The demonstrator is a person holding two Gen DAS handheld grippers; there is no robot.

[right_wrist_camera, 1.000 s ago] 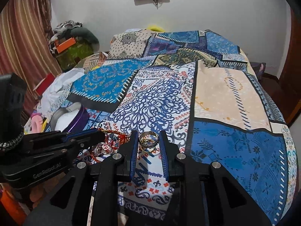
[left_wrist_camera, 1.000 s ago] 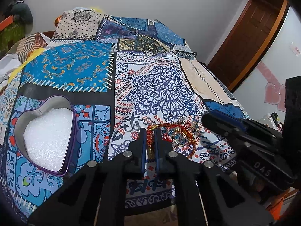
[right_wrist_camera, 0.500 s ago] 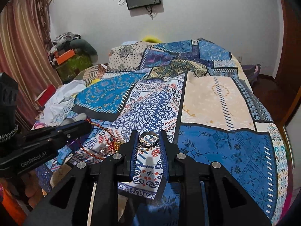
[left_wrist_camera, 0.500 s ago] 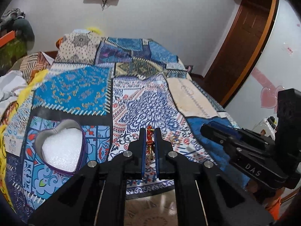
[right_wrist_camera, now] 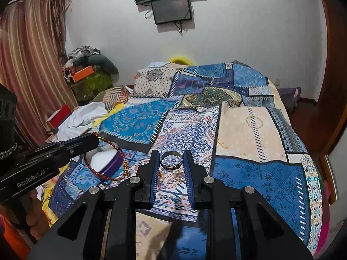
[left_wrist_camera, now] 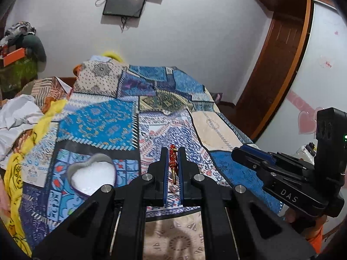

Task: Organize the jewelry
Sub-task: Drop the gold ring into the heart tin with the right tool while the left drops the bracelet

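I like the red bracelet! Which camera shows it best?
The right wrist view: the red bracelet hangs as a full loop from the left gripper. The left wrist view shows only an edge-on sliver pinched between that gripper's fingers.

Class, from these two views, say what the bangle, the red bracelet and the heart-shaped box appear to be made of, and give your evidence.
Bangle: probably metal, polished; it holds a rigid ring shape and glints.
Red bracelet: seemingly braided cord with gold-coloured beads; it droops in a loop.
Heart-shaped box: likely tin, with a thin dull-grey wall; the white filling looks like foam, though that is unclear.
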